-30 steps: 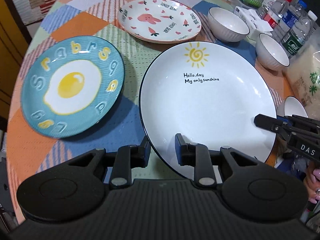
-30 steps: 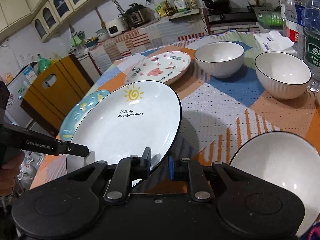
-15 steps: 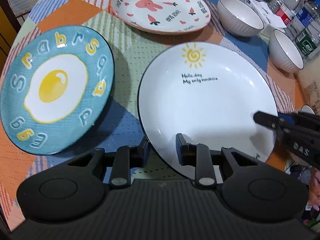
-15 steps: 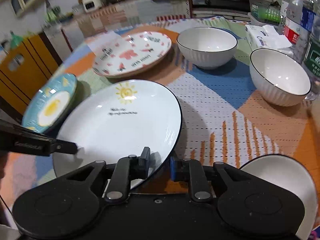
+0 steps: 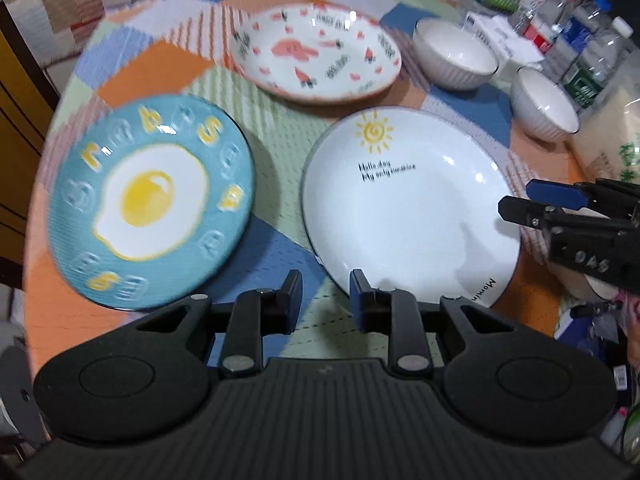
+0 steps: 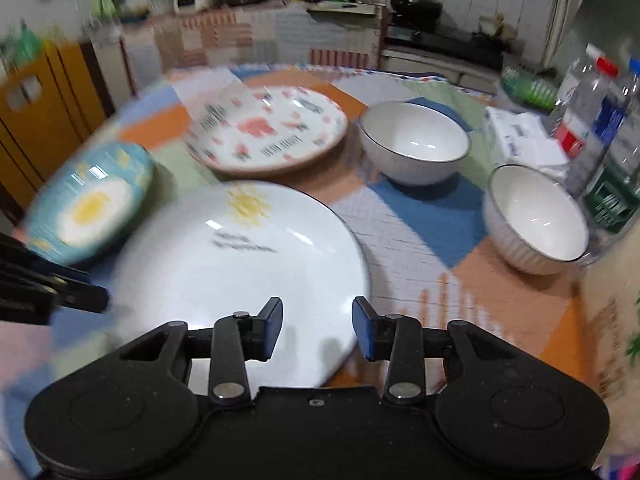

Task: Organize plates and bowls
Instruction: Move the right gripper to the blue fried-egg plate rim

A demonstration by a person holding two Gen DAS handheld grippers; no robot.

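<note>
Three plates and two bowls sit on the patchwork-covered worktop (image 5: 168, 56). The white plate (image 5: 412, 208) (sun drawing near its far rim) lies nearest both grippers. The blue plate (image 5: 152, 200) with a fried egg lies to its left, well blurred in both views and seemingly tilted, though I cannot tell whether it rests flat. The pink plate (image 5: 316, 58) sits farther back. Bowl one (image 6: 414, 142) stands just right of the pink plate; bowl two (image 6: 534, 218) stands nearer and farther right, beside several water bottles (image 6: 600, 120).

The left gripper (image 5: 326, 296) hovers at the white plate's near edge, jaws spread and holding nothing. The right gripper (image 6: 318, 326) is over the plate's near right rim, jaws likewise spread and empty.
</note>
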